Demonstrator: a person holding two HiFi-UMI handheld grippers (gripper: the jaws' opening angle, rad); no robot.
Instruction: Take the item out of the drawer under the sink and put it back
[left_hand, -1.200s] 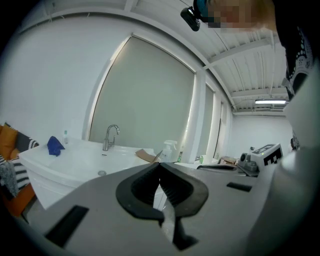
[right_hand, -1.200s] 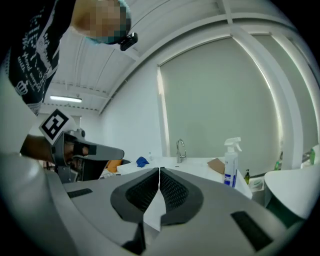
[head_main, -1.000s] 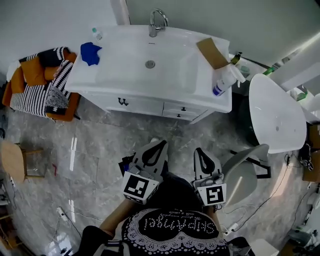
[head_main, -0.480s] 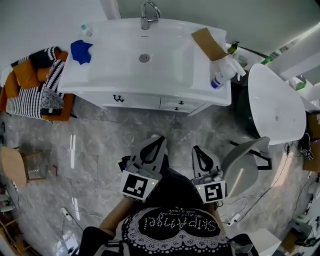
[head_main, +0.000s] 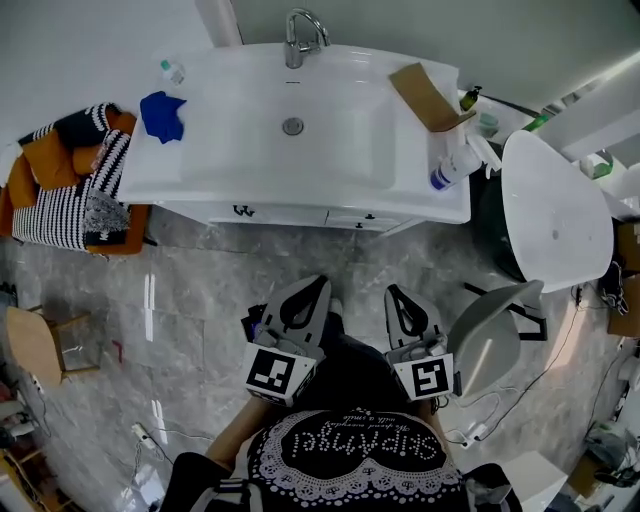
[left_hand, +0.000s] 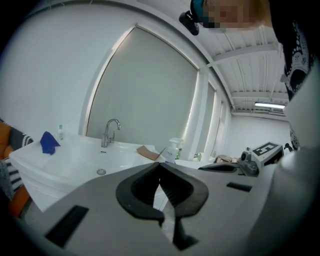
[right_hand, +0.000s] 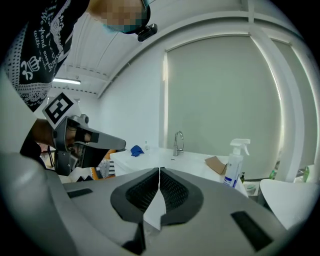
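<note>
**A:** What has shifted in the last second?

**B:** Mostly the view. A second ago the vanity sat skewed in the head view. Now its counter lies square across the top and less of the cabinet front shows, so the person seems to have lined up with it. The left tool and right tool hang where they did, low by the person's waist.

**A:** Is either carrying anything?

**B:** No. On each, the jaws are pressed together with nothing between them.

**A:** And the item?

**B:** Not visible. The drawers under the sink look flush and closed, so it is presumably inside; which drawer cannot be told. The task looks barely begun. A tool would first have to reach a drawer handle, and both are well apart from it.

**A:** What sits on top?

**B:** A faucet, with a blue cloth and a small bottle at the left. A piece of cardboard and a spray bottle are at the right edge.

**A:** And the room?

**B:** A grey marbled floor. A chair heaped with striped and orange fabric stands left of the vanity. A white oval piece of furniture is at the right, and a wooden stool by the left edge.
</note>
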